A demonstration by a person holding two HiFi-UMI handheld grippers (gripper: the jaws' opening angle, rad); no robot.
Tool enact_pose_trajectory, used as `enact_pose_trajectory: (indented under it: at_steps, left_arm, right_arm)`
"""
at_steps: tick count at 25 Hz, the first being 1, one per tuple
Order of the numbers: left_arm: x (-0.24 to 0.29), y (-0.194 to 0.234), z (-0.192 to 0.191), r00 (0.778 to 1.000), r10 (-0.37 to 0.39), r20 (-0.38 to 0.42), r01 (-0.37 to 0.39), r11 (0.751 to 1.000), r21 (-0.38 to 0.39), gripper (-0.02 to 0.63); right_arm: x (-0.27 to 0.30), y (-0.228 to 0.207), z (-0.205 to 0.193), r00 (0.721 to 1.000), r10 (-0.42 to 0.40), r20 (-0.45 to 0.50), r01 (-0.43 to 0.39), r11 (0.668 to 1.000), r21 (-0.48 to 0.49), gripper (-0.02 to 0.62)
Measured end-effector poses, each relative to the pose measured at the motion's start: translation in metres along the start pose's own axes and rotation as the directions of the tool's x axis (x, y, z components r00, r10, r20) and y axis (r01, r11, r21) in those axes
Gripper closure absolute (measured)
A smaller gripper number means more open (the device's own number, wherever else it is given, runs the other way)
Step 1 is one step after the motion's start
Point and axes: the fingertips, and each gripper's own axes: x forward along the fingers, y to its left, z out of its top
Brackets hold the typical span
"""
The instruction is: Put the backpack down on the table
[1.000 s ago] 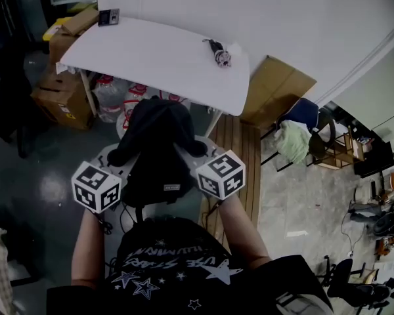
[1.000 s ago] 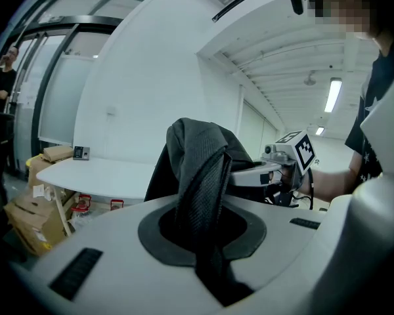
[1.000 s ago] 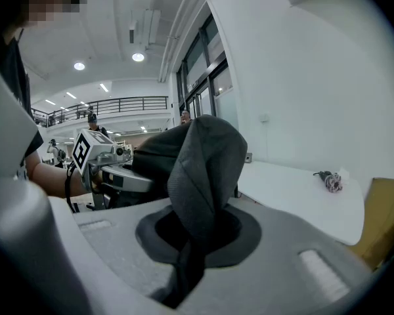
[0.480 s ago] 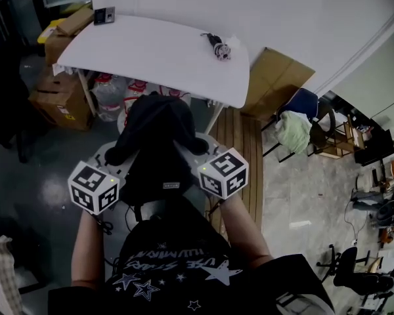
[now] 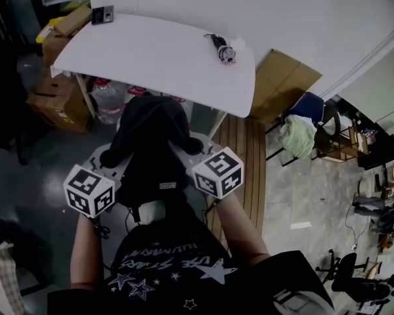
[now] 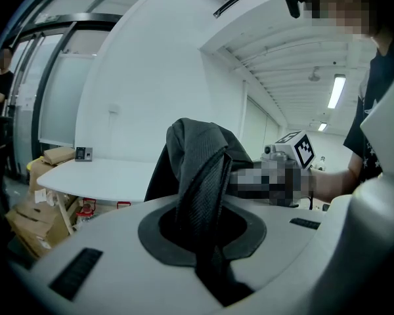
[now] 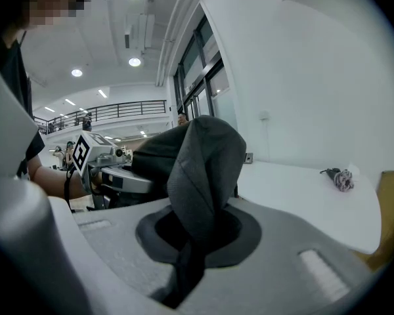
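Near the white table (image 5: 151,58), left gripper (image 6: 207,238) and right gripper (image 7: 190,241) jaws clamp straps of the backpack (image 5: 151,156).

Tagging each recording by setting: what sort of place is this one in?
Probably a cluttered office or lab workspace: a white rounded table against a white wall, brown cardboard boxes beside it, and a black swivel chair further off.

backpack (image 5: 151,151): has moved a little farther forward, closer to the table's near edge
table (image 5: 164,58): now sits nearer to the person
left gripper (image 6: 207,241), right gripper (image 7: 189,245): both went forward with the backpack
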Motion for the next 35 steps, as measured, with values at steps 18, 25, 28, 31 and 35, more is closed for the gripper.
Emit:
enact_pose_trajectory:
  at_steps: [18,25,28,31,35]
  left_arm:
    - [0.107,0.090,0.087,0.997,0.079,0.018,-0.079,0.997,0.014,0.561]
    - [0.139,0.115,0.122,0.989,0.144,0.040,-0.145,0.989,0.022,0.561]
    - [0.149,0.124,0.134,0.984,0.172,0.055,-0.173,0.984,0.030,0.561]
    - [0.155,0.128,0.143,0.979,0.192,0.061,-0.195,0.980,0.033,0.561]
    - [0.160,0.129,0.148,0.979,0.196,0.053,-0.198,0.979,0.035,0.561]
  right_arm:
    - [0.074,-0.136,0.075,0.995,0.096,0.026,-0.094,0.994,-0.060,0.571]
    - [0.095,-0.180,0.107,0.987,0.155,0.050,-0.149,0.984,-0.099,0.571]
    - [0.102,-0.194,0.118,0.983,0.175,0.062,-0.167,0.979,-0.117,0.571]
    - [0.106,-0.203,0.126,0.979,0.189,0.069,-0.179,0.975,-0.129,0.571]
    - [0.106,-0.208,0.130,0.974,0.215,0.074,-0.203,0.968,-0.145,0.571]
